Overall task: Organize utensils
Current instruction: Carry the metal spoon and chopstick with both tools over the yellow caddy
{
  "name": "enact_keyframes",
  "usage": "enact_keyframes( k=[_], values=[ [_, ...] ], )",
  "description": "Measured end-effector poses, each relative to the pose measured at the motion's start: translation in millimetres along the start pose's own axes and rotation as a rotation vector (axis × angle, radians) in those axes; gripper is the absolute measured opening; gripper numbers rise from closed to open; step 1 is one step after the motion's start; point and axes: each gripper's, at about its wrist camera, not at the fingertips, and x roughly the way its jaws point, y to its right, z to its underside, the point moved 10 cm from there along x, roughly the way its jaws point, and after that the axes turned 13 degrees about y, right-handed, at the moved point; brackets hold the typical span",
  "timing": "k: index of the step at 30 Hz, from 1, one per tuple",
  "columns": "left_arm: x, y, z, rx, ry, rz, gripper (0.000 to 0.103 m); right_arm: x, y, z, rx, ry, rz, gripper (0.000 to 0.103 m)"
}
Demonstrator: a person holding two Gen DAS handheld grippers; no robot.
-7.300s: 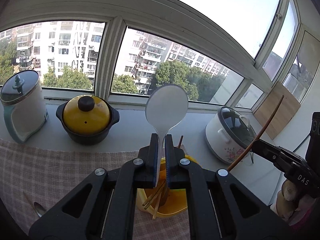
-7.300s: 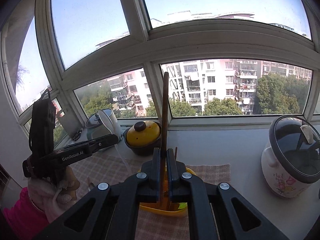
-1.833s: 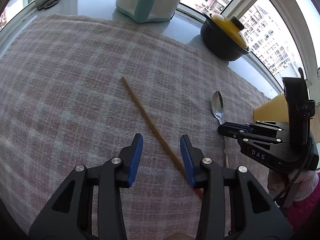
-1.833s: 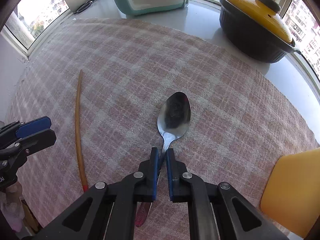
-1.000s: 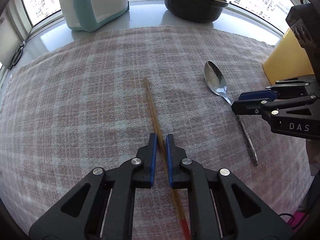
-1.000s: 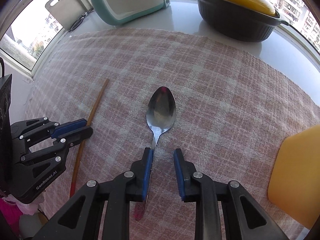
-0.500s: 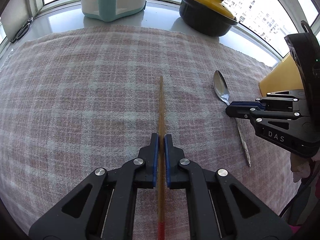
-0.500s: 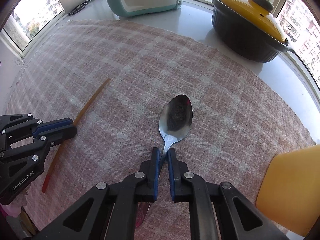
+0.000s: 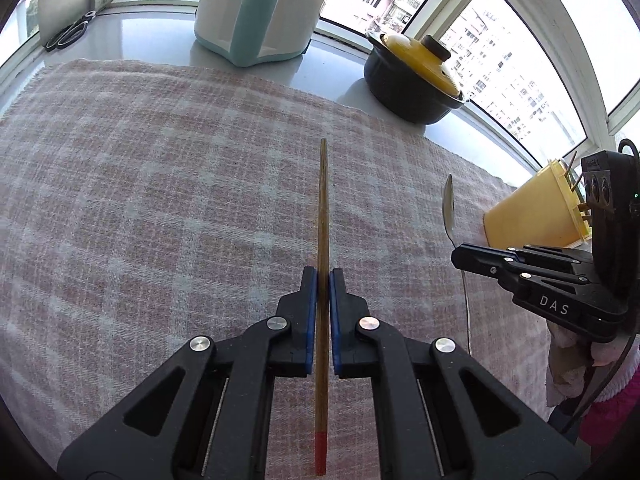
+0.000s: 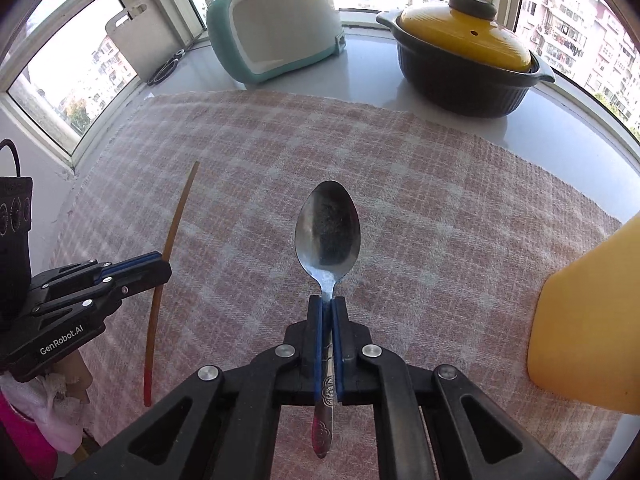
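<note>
My left gripper [image 9: 323, 274] is shut on a single wooden chopstick [image 9: 322, 208] with a red end, held above the checked cloth [image 9: 160, 200]. It also shows in the right wrist view [image 10: 176, 220], with the left gripper [image 10: 160, 266] at the left. My right gripper [image 10: 327, 302] is shut on the handle of a metal spoon [image 10: 327, 232], lifted off the cloth. The spoon [image 9: 448, 204] and right gripper [image 9: 460, 254] show at the right of the left wrist view. The yellow utensil holder [image 9: 532, 212] stands at the right with chopsticks in it; it also shows in the right wrist view [image 10: 592, 320].
A black pot with a yellow lid [image 9: 416, 76] and a white and teal cooker [image 9: 256, 8] stand on the sill behind the cloth. Scissors [image 9: 66, 34] lie at the far left by a white cutting board [image 10: 136, 46]. Windows close off the back.
Both grippers have lifted and tilted up with their utensils; the chopstick and the spoon are off the cloth. The right gripper, open one second ago, is shut on the spoon handle.
</note>
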Motion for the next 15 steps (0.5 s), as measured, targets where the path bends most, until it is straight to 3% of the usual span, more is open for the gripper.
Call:
enact_keyframes(
  k=[15],
  values=[
    [-53,26,-26,-0.007,0.135,0.035,0.004,-63,-11,-11,-0.007,0.175,0.009,0.002]
  ],
)
